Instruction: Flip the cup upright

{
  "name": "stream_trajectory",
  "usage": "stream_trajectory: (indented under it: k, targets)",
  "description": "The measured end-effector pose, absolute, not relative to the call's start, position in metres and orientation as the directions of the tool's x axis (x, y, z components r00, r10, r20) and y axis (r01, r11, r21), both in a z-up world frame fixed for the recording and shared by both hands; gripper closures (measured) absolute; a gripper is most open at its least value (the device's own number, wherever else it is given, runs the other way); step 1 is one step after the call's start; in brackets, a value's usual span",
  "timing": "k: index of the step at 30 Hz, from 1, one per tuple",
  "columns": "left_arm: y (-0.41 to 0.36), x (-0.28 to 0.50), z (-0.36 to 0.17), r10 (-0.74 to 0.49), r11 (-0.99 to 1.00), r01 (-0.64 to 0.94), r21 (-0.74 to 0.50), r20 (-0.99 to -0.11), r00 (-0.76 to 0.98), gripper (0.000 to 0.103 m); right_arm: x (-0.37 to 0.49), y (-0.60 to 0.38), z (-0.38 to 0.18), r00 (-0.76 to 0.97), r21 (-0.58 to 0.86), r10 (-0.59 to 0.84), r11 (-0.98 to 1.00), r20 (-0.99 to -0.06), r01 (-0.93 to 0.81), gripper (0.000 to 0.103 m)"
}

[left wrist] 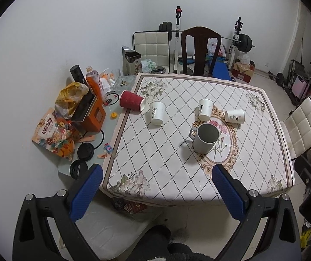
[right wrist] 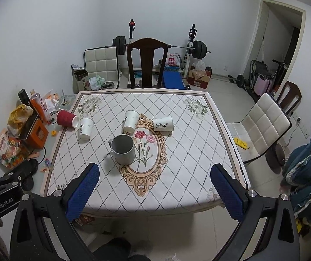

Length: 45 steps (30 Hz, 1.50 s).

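Observation:
A grey mug [left wrist: 204, 138] [right wrist: 122, 150] stands upright near the middle of the table [left wrist: 166, 174] [right wrist: 188, 174]. A red ribbed paper cup [left wrist: 132, 103] [right wrist: 66, 118] lies on its side at the far left edge. Three white paper cups lie on their sides: one beside the red cup [left wrist: 156, 112] [right wrist: 85, 128], one behind the mug [left wrist: 204, 109] [right wrist: 131, 120], one to the right [left wrist: 234, 116] [right wrist: 163, 123]. My left gripper [left wrist: 157, 180] and right gripper [right wrist: 155, 179] are open and empty, held above the table's near edge.
A side shelf [left wrist: 107, 126] at the left holds bags, boxes and bottles. A dark wooden chair [left wrist: 200, 50] [right wrist: 147, 61] stands behind the table, a white padded chair [right wrist: 264, 128] at the right. A barbell rack [right wrist: 162, 47] stands by the far wall.

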<state>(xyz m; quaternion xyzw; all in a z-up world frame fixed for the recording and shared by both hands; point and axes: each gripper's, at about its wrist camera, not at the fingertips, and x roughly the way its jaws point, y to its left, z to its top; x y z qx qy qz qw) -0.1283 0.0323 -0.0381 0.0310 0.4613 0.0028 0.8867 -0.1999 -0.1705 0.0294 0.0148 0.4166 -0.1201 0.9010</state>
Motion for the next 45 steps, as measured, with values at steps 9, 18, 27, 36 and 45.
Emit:
stream_trajectory:
  k: [9,18,27,36,45]
  targets:
    - [0.032,-0.129,-0.045,0.028,0.998,0.033,0.055,-0.833,0.553,0.001,-0.197,-0.171,0.021,0.605,-0.074,-0.198,0.972,-0.771,0.224,0.000]
    - [0.032,-0.129,-0.049,0.029,0.997,0.041,0.060,-0.841,0.540,0.001,-0.195,-0.169,0.012,0.582,-0.065,-0.180,0.975,-0.793,0.213,0.000]
    - [0.031,-0.129,-0.049,0.030,0.997,0.039,0.061,-0.841,0.541,0.001,-0.194,-0.167,0.009,0.577,-0.060,-0.174,0.976,-0.798,0.211,0.000]
    - [0.031,-0.129,-0.049,0.030,0.997,0.040,0.061,-0.841,0.541,0.001,-0.196,-0.164,0.005,0.576,-0.056,-0.168,0.977,-0.800,0.207,0.000]
    - [0.031,-0.129,-0.050,0.031,0.997,0.039,0.062,-0.841,0.541,0.001,-0.196,-0.160,0.004,0.575,-0.051,-0.161,0.978,-0.802,0.203,0.000]
